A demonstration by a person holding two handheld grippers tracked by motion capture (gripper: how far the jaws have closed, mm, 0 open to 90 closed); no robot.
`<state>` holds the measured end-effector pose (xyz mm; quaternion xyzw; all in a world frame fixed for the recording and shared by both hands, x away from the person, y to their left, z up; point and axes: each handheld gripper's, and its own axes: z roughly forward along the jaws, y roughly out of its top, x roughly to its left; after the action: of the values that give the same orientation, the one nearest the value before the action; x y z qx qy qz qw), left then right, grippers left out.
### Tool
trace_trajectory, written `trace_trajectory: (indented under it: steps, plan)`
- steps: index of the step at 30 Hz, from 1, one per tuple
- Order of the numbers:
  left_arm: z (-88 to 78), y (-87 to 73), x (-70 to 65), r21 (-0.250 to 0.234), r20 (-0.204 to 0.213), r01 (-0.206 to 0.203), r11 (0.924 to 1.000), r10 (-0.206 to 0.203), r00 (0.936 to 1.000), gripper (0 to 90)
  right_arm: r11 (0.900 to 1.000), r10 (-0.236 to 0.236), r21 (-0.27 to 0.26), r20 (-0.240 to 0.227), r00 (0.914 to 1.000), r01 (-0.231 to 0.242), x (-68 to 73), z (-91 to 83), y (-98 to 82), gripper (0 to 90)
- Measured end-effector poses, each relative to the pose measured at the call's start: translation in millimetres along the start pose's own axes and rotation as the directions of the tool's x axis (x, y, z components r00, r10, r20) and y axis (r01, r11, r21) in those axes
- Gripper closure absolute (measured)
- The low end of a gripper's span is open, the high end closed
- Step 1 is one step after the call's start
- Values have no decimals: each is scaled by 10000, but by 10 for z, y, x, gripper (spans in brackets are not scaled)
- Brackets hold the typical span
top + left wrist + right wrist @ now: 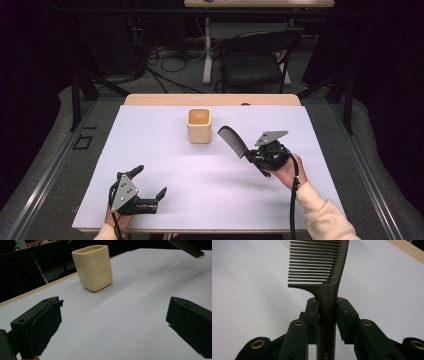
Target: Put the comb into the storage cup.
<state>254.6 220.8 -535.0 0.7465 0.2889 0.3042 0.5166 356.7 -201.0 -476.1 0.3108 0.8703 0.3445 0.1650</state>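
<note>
The comb (232, 140) is dark brown-black, plain, with pale lettering on its handle in the right gripper view. The square cup (199, 125) is cream yellow, its inside a warmer tan. The table sheet (165, 165) is plain pale lilac-white, edged at the far side by light wood (150, 99). Both grippers, left gripper (150, 181) and right gripper (252, 155), are black with grey plates; the sleeve (325, 217) is cream.

The only lettering that can be read is "Cre", printed in small pale letters on the handle of the dark brown plastic comb (327, 302). It runs lengthwise along the handle, just below the pads of the right gripper (327, 312), and the frame's bottom edge cuts it off.
</note>
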Motion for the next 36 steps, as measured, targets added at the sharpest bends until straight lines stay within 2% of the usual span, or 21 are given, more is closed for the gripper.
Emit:
trace_trajectory:
  steps: [14,36]
  plan:
    - [1,2,1,-5,-18,-11,10000,11,10000,0,9970,49,-779,97,9999,-41,24,3,30,722]
    - [2,1,-1,16,-22,-3,10000,3,10000,0,9885,230,-1499,218,9995,-194,39,27,81,722]
